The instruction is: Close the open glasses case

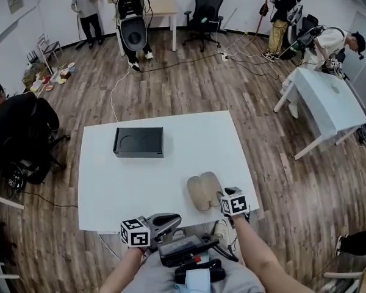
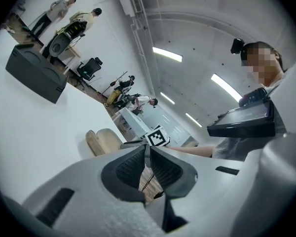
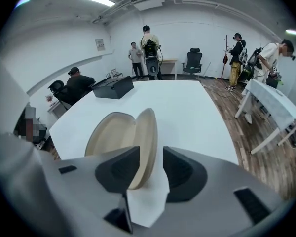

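Bright, even light falls from ceiling strip lights (image 2: 166, 54). The white table (image 1: 171, 182) glares slightly, with soft shadows. Both gripper views show fisheye bulge, dark corners and blurred foregrounds.

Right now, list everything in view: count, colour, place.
table: one, white, centre of the room
glasses case: one, beige, open, near-right part of that table
box: one, black, far-left part of that table
second table: one, white, right side of the room
office chair: one, black, by the far wall
desk: one, light wood, by the far wall
bystanders: at least five, round the room's edges
floor: brown wood planks
left gripper: grey, jaws shut, empty, at the table's near edge
right gripper: grey, jaws apart around the case's raised lid, not pressing it
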`<act>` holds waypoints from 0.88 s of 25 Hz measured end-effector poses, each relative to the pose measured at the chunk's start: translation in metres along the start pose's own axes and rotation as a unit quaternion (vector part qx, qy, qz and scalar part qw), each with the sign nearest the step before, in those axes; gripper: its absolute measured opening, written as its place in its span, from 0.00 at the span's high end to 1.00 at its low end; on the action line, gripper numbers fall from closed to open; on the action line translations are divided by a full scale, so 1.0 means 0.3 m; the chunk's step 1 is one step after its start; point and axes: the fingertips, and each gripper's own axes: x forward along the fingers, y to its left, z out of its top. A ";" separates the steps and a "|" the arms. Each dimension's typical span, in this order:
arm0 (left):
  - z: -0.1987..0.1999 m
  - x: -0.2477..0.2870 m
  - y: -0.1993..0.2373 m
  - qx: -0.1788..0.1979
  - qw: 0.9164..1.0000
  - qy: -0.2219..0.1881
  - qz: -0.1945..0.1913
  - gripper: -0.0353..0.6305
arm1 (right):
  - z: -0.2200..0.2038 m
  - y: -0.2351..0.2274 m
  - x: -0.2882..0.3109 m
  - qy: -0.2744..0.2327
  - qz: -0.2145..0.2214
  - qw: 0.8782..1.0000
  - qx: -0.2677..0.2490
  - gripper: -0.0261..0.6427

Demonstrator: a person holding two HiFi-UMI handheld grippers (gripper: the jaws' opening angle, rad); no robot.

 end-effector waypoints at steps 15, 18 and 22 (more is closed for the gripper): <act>-0.089 0.046 0.079 -0.101 0.994 0.049 0.002 0.69 | 0.045 -0.046 0.007 0.004 -0.030 0.998 -0.057 0.89; -0.111 0.070 0.124 -0.132 0.990 0.051 0.012 0.61 | 0.047 -0.050 0.010 0.002 -0.026 0.998 -0.064 0.89; -0.110 0.144 0.230 -0.188 0.980 0.066 0.021 0.57 | 0.059 -0.029 0.005 -0.010 -0.011 0.998 -0.068 0.89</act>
